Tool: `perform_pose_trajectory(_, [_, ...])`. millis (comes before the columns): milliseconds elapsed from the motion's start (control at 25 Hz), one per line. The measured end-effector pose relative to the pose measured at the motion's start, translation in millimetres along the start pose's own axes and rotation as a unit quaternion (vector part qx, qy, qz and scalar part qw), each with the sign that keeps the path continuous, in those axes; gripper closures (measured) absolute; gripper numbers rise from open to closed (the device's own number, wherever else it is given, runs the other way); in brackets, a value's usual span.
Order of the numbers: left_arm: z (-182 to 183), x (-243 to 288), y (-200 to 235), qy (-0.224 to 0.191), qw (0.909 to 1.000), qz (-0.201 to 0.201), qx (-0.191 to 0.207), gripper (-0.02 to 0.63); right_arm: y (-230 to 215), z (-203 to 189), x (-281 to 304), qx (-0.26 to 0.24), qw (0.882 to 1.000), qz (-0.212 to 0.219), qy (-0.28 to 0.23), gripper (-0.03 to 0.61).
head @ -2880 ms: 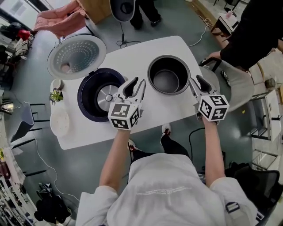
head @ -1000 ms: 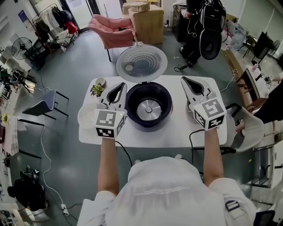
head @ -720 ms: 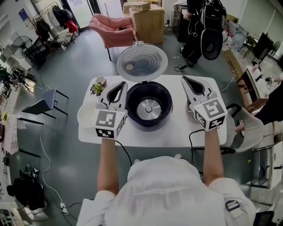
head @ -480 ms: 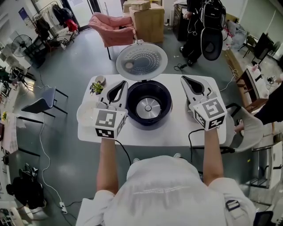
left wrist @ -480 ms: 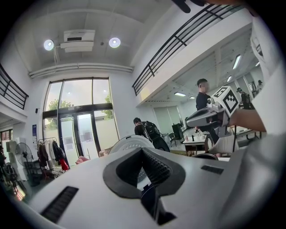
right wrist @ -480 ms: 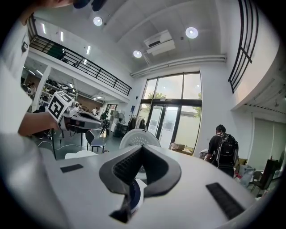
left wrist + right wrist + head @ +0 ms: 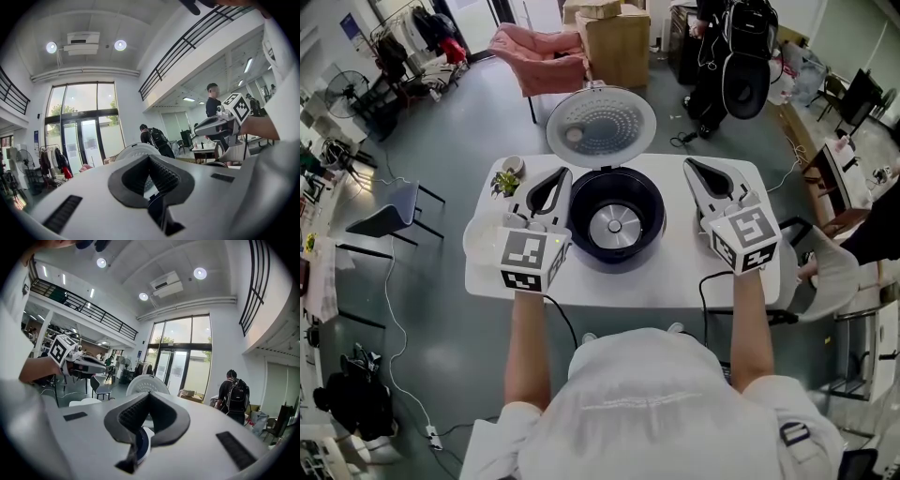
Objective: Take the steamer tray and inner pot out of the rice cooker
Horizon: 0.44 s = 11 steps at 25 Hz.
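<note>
Left hand-held gripper (image 7: 555, 181) and right hand-held gripper (image 7: 695, 170) are closed and empty. The rice cooker (image 7: 616, 246) looks rigid and heavy, and its smooth rim seems the only hold.

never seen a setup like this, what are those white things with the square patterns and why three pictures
There is no robot here. A person holds a two-jaw tool in each hand, the left gripper and the right gripper; the patterned cubes are part of them. The top-down picture comes from a camera on the person's head. The other two come from a camera riding on each gripper, looking along its jaws into the room. On the white table stand a rice cooker with its lid open, a small plant and a white round dish. Both grippers are shut and hold nothing.
</note>
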State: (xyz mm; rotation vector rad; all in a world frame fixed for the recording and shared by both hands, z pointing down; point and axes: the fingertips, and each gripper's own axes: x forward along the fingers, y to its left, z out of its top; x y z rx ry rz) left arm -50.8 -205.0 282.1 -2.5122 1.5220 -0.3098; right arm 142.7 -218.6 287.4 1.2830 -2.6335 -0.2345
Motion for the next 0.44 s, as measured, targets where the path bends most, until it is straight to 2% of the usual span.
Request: perform_pose_trajectory(440, [-6.5, -0.7, 1.7, 0.007, 1.0000, 0.002, -0.004, 0.598, 0.4, -5.8, 1.3, 0.005, 1.000, 0.002, 0.004, 0.552])
